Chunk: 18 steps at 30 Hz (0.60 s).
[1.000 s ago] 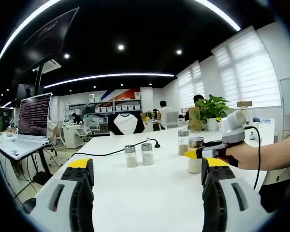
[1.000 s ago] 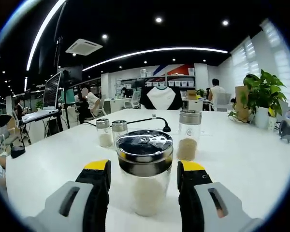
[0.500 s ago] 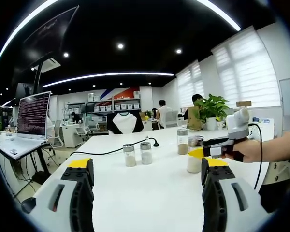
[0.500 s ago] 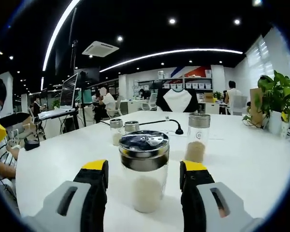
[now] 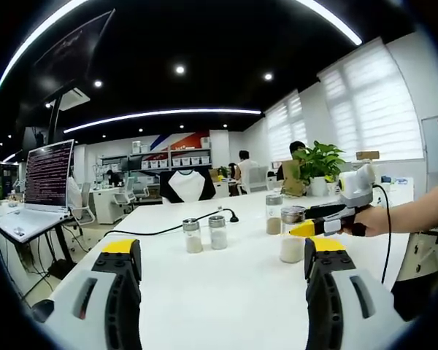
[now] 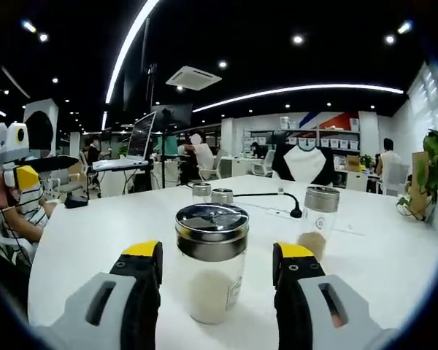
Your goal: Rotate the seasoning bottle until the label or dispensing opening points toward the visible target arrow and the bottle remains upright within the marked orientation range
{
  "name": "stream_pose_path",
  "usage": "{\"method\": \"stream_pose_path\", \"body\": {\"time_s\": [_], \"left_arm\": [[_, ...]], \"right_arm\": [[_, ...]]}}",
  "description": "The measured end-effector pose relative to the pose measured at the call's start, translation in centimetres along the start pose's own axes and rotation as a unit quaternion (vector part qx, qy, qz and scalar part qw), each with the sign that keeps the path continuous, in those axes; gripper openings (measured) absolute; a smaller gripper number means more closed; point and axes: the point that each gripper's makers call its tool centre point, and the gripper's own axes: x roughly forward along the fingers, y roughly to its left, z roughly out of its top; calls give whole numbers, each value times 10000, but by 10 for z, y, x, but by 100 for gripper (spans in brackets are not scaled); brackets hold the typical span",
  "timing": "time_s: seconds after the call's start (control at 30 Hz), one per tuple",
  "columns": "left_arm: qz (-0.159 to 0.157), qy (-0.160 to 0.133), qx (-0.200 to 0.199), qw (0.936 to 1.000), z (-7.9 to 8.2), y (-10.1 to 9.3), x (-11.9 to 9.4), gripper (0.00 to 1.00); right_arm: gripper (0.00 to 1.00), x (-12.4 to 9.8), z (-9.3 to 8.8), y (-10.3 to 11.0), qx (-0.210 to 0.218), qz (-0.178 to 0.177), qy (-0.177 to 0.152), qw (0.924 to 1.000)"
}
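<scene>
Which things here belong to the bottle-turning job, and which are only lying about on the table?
Belong to the job:
- glass seasoning bottle with steel lid, standing upright
- right gripper, jaws open on either side of it

Lying about:
- taller glass jar of brown powder
- two small shakers
- black cable
- open laptop
- potted green plant

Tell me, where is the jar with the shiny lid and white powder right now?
In the right gripper view the seasoning bottle stands upright on the white table, between the open right tongs, untouched.
</scene>
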Motion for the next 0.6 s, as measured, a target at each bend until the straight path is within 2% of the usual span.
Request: {"method": "stream_pose_path", "body": {"time_s": [0.07, 0.2, 0.23, 0.33, 0.53, 0.6], "left_arm": [[-2, 1, -6, 10000, 0, 0, 0, 98], [23, -6, -20, 10000, 0, 0, 0, 98], [28, -10, -25, 10000, 0, 1, 0, 98], [1, -18, -23, 10000, 0, 0, 1, 98], [1, -46, -45, 10000, 1, 0, 1, 98], [16, -33, -14, 10000, 1, 1, 0, 98]], "right_arm": [[61, 2, 1, 4, 172, 303, -33, 9994], [61, 4, 3, 3, 24, 567, -106, 9983], [61, 6, 3, 6, 31, 726, -145, 9973], [59, 9, 3, 9, 296, 961, -219, 9947], [51, 11, 0, 10, 269, 1040, -197, 9940], [48, 12, 0, 7, 396, 1055, -239, 9933]]}}
